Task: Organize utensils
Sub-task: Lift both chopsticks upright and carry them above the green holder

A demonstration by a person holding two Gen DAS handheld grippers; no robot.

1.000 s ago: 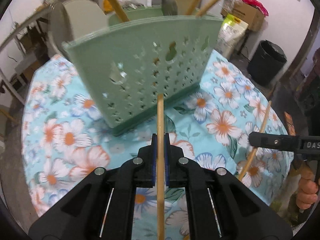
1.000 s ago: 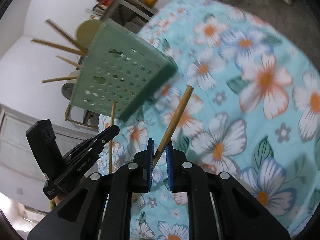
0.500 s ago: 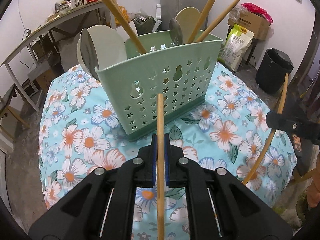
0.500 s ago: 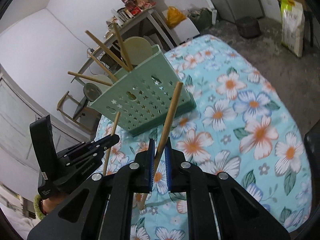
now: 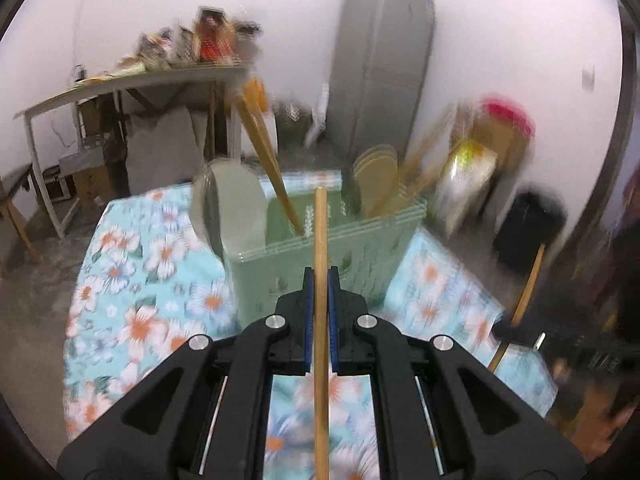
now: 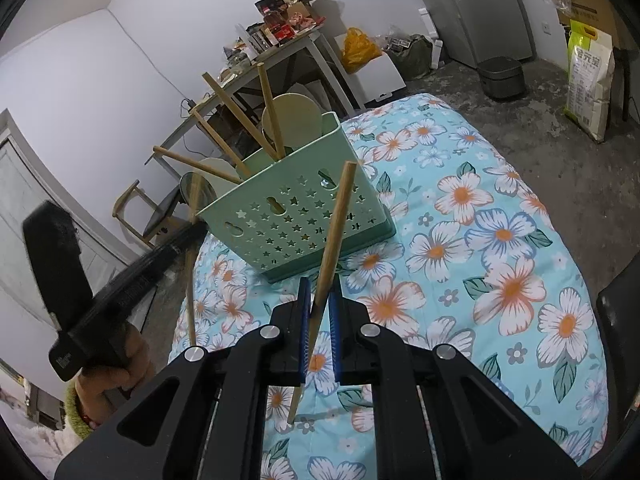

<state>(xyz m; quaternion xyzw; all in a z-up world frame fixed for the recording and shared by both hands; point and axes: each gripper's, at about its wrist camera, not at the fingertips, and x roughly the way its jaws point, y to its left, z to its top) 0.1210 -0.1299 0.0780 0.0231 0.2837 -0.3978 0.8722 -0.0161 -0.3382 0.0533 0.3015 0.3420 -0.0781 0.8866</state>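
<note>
A green perforated utensil basket (image 6: 304, 216) stands on the floral tablecloth and holds several wooden chopsticks and flat spoons; it is blurred in the left wrist view (image 5: 340, 248). My left gripper (image 5: 319, 276) is shut on a wooden chopstick (image 5: 320, 280) held upright in front of the basket. My right gripper (image 6: 319, 292) is shut on another wooden chopstick (image 6: 334, 232), tilted toward the basket. The left gripper with its chopstick (image 6: 190, 264) shows at the left of the right wrist view. The right gripper's chopstick (image 5: 524, 300) shows at the right of the left wrist view.
The round table (image 6: 500, 240) has a blue floral cloth. A cluttered shelf table (image 6: 280, 48), a grey fridge (image 5: 380, 68), a rice bag (image 6: 590, 80), a black bin (image 5: 528, 228) and a chair (image 6: 152, 216) stand around it.
Both grippers have risen with their chopsticks. The left view has tilted up and now looks over the basket's rim. The right gripper has drawn back a little.
</note>
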